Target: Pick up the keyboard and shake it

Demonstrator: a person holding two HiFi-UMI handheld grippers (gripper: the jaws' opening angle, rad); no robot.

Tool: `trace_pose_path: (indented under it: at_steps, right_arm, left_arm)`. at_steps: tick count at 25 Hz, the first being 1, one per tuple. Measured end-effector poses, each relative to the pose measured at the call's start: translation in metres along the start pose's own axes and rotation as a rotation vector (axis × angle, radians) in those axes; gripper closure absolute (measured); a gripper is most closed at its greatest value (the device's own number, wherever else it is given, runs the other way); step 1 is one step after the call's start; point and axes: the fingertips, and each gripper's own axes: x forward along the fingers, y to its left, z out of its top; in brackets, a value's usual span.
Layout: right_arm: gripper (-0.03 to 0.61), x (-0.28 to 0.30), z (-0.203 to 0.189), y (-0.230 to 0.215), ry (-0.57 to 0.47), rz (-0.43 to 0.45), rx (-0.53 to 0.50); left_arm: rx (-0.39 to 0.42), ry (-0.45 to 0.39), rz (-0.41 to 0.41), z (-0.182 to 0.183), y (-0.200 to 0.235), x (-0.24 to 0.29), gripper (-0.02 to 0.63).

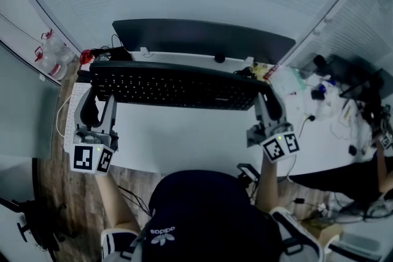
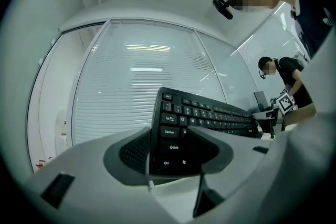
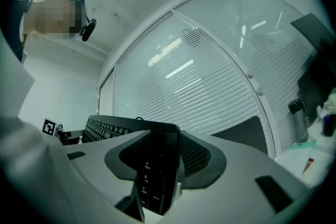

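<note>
A black keyboard (image 1: 175, 86) hangs in the air above the white desk (image 1: 184, 138), keys facing up and toward me, held by both ends. My left gripper (image 1: 93, 94) is shut on its left end; in the left gripper view the keyboard's (image 2: 181, 131) Ctrl and Shift corner sits between the dark pads (image 2: 134, 152) of the left gripper (image 2: 176, 155). My right gripper (image 1: 265, 97) is shut on the right end; in the right gripper view the keyboard's (image 3: 155, 176) number-pad edge is clamped upright in the right gripper (image 3: 160, 173).
A dark monitor (image 1: 202, 40) stands behind the keyboard. Plastic bottles (image 1: 52, 55) sit at the far left, and cluttered items and cables (image 1: 325, 95) cover the desk's right side. A second person (image 2: 286, 81) stands at the right. An office chair base (image 1: 31, 227) is on the floor at the lower left.
</note>
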Motion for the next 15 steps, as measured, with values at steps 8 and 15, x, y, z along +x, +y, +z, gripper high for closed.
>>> trace_pose_path:
  at_steps: [8,15]
  right_arm:
    - [0.419,-0.001,-0.015,-0.010,-0.006,0.000,0.096]
    - [0.419,-0.004,-0.015,-0.012,-0.036,0.005,0.123]
  left_arm:
    - [0.126,-0.052,-0.020,0.047,-0.015,-0.001,0.400]
    - [0.116,-0.073,-0.044,0.051,-0.012,0.000,0.408]
